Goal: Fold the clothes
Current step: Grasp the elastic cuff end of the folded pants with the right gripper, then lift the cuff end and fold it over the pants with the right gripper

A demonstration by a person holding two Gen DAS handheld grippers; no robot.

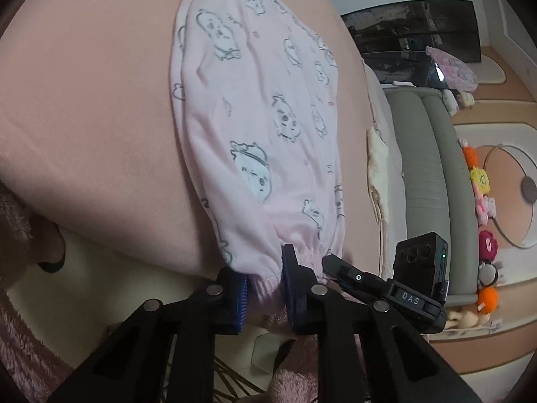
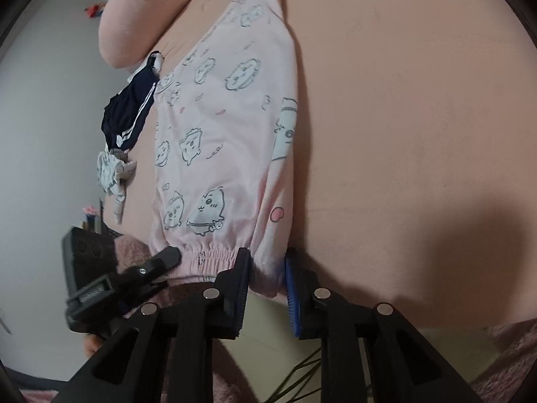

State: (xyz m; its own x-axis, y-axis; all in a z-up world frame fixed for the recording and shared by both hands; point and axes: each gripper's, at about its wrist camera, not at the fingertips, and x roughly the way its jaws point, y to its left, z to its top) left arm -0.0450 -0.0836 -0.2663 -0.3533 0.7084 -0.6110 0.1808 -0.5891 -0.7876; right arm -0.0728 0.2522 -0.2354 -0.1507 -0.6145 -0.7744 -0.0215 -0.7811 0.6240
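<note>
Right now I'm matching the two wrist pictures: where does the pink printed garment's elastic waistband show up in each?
Left wrist view: the elastic waistband sits bottom centre, between the left gripper's blue pads.
Right wrist view: bottom centre-left, its right end in the right gripper.
Shared landmark: the peach bedsheet under the pink printed garment.

left claw (image 1: 265, 287) clamped, right claw (image 2: 266, 282) clamped, both angled downward

Pyjama trousers (image 2: 221, 141) lengthwise on bed (image 2: 402, 117), waistband at near edge, folded clothes (image 2: 129, 114) left, pillow (image 2: 134, 10) behind
</note>
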